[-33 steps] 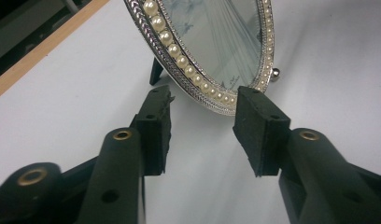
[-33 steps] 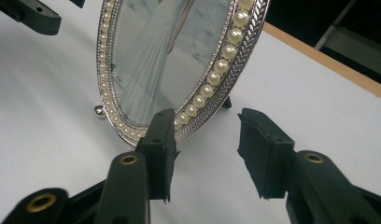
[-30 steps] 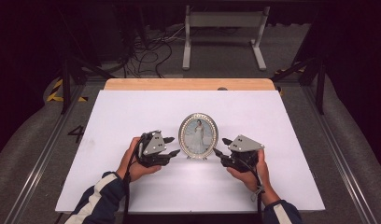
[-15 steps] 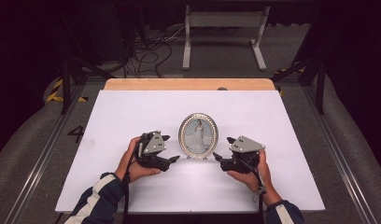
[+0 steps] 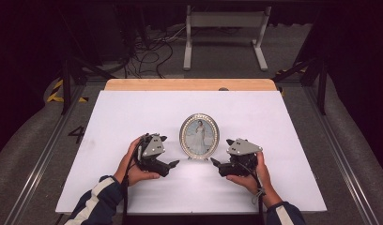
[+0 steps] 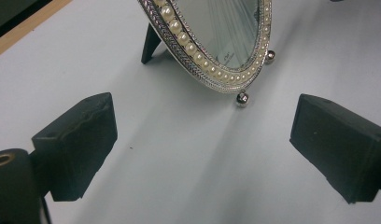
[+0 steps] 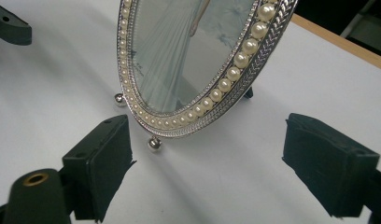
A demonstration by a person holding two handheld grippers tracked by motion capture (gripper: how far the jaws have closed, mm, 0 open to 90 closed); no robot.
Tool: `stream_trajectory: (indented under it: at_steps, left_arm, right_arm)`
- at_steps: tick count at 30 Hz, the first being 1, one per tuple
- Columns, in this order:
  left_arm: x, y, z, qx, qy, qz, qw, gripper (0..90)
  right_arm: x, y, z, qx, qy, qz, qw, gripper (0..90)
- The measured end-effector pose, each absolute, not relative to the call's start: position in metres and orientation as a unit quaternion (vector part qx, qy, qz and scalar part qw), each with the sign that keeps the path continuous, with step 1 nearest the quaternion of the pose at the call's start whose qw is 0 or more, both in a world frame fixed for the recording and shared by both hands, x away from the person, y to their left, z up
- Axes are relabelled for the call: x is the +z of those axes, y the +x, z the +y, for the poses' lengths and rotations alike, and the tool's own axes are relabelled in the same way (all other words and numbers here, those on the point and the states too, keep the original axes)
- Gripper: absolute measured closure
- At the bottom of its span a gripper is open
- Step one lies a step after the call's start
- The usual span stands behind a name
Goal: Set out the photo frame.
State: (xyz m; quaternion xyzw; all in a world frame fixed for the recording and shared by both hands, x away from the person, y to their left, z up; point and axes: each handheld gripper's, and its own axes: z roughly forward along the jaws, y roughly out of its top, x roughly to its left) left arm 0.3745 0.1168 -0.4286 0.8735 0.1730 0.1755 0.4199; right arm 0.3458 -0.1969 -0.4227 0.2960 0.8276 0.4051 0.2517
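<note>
So from where I'm sitting, the biggest thing is the bench [image 5: 133,112], a white sheet with a strip of bare wood along the far edge. I'll use the picture frame [image 5: 199,136] as my landmark, since everything hangs around it. It's an oval silver frame with a ring of pearls around the glass and a photo of someone in a long white dress, standing upright near the middle of the bench on two little ball feet [image 6: 242,98] with a dark prop leg [image 6: 150,43] behind it.

My left tool [image 5: 173,164] sits just to the left of the frame, resting low on the bench with its tips aimed at the frame's bottom edge. Its jaws have just been opening and now stand wide apart with nothing gripped; in the left gripper view [image 6: 205,154] the frame's lower rim is ahead of the pads, apart from both.

My right tool [image 5: 214,162] mirrors that just to the right of the frame. Jaws have also just been opening, now spread wide and holding nothing. In the right gripper view [image 7: 205,161] the frame's bottom rim and one ball foot [image 7: 154,143] sit near the left-hand pad, but I can't tell if they touch.
</note>
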Motion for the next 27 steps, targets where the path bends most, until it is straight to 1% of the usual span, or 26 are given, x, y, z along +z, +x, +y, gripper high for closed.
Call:
stream_trajectory:
  at_steps: [2, 5, 8, 12, 15, 21, 27]
  left_arm:
    - [-0.429, 0.374, 0.117, 0.179, 0.874, 0.174, 0.417, 7.4]
    - [-0.43, 0.374, 0.117, 0.179, 0.873, 0.174, 0.42, 7.4]
    - [-0.431, 0.374, 0.117, 0.174, 0.874, 0.174, 0.42, 7.6]
    - [-0.433, 0.371, 0.119, 0.177, 0.873, 0.172, 0.42, 7.6]
    - [-0.434, 0.366, 0.124, 0.193, 0.87, 0.174, 0.418, 8.5]
    - [-0.434, 0.359, 0.133, 0.205, 0.867, 0.177, 0.419, 9.7]
    - [-0.435, 0.353, 0.142, 0.207, 0.865, 0.183, 0.419, 9.8]
  right_arm:
    - [-0.423, 0.345, -0.198, 0.421, 0.288, 0.828, 0.232, 15.1]
    - [-0.424, 0.341, -0.196, 0.403, 0.282, 0.833, 0.252, 16.0]
    - [-0.428, 0.339, -0.198, 0.391, 0.284, 0.836, 0.259, 16.3]
    - [-0.429, 0.337, -0.203, 0.387, 0.29, 0.834, 0.265, 16.3]
    - [-0.428, 0.336, -0.207, 0.39, 0.294, 0.831, 0.268, 16.2]
    - [-0.428, 0.334, -0.217, 0.389, 0.303, 0.827, 0.27, 15.9]
    - [-0.429, 0.331, -0.224, 0.384, 0.308, 0.826, 0.274, 16.9]
